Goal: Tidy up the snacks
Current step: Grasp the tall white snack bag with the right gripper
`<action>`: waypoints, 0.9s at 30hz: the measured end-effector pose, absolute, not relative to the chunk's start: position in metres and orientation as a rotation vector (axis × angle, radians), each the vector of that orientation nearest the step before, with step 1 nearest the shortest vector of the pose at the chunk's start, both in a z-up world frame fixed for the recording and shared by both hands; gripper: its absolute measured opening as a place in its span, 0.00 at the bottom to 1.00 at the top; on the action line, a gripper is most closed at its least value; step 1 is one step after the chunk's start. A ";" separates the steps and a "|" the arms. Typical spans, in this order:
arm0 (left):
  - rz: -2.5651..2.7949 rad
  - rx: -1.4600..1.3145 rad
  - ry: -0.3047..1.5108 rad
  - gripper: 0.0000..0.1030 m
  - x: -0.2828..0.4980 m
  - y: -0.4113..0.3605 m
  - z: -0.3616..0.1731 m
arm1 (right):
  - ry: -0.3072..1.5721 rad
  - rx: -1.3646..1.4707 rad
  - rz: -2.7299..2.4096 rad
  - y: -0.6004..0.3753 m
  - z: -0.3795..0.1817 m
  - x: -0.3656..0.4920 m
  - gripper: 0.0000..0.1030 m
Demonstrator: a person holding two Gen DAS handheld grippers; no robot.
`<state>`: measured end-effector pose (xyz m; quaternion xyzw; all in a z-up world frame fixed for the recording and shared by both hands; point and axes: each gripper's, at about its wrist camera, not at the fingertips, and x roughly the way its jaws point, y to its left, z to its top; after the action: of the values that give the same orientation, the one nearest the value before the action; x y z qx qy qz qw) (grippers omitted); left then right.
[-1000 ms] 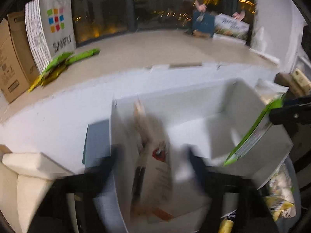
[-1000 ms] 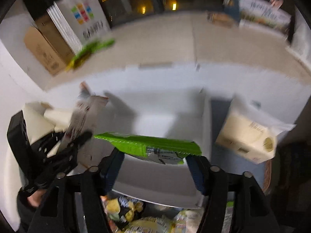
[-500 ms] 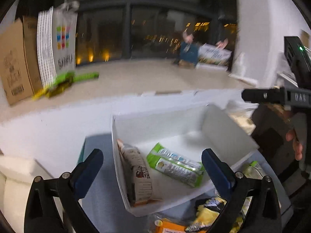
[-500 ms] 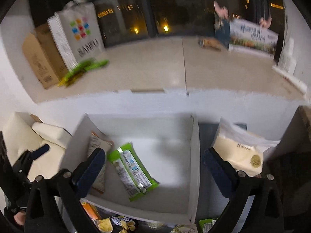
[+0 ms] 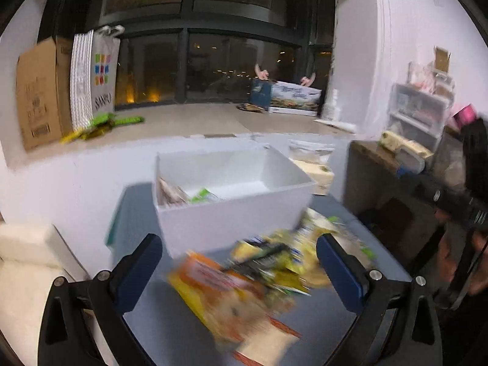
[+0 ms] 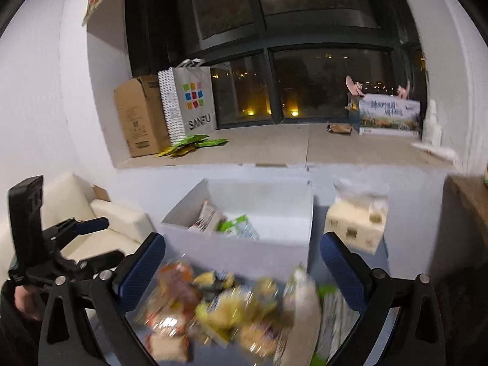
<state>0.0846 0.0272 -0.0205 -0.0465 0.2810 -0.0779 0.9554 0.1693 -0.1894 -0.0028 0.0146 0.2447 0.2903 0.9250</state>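
So the blue-grey table (image 5: pixel 350 320) sits against the white ledge wall, which keeps everything within reach of both hands; white box (image 5: pixel 231 201) stands at the far edge of it, open side up, looks like it's the collection bin. Two packets already lie inside, a brown-and-white one (image 6: pixel 207 216) leaning on the box's left wall and a green one (image 6: pixel 236 227) flat beside it, stacked toward that side, probably to leave room for more. Loose snack pile (image 5: pixel 259 274) lies on the table just in front of the box, blurred: orange, yellow and green wrappers, can't tell individual items. Tissue pack (image 6: pixel 355 222) sits just right of the box, not a snack, likely to stay put. Left gripper (image 5: pixel 239 265) hangs above the pile with jaws spread wide and nothing between them; right gripper (image 6: pixel 242 270) the same, having just opened fully, nothing between the pads. Both point down at the pile, so my read is next pick comes from there. Overlapping wrappers could mean grabbing two at once
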 end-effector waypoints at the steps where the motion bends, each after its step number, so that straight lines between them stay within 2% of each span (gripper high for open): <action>1: -0.166 -0.115 0.566 1.00 0.077 0.025 -0.022 | 0.500 0.049 0.591 -0.195 -0.008 0.158 1.00; 6: -0.163 -0.110 0.535 1.00 0.037 0.002 -0.029 | 0.510 0.063 0.540 -0.220 -0.036 0.107 1.00; 11: -0.172 -0.102 0.563 1.00 0.028 -0.009 -0.037 | 0.573 0.059 0.491 -0.239 -0.061 0.087 1.00; 27: -0.186 -0.079 0.572 1.00 0.027 -0.010 -0.036 | 0.833 -0.017 0.402 -0.218 -0.119 0.171 1.00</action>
<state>0.0272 -0.0095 -0.0363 -0.0390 0.2818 -0.0915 0.9543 0.1709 -0.2185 -0.1189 -0.0081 0.4020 0.1939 0.8948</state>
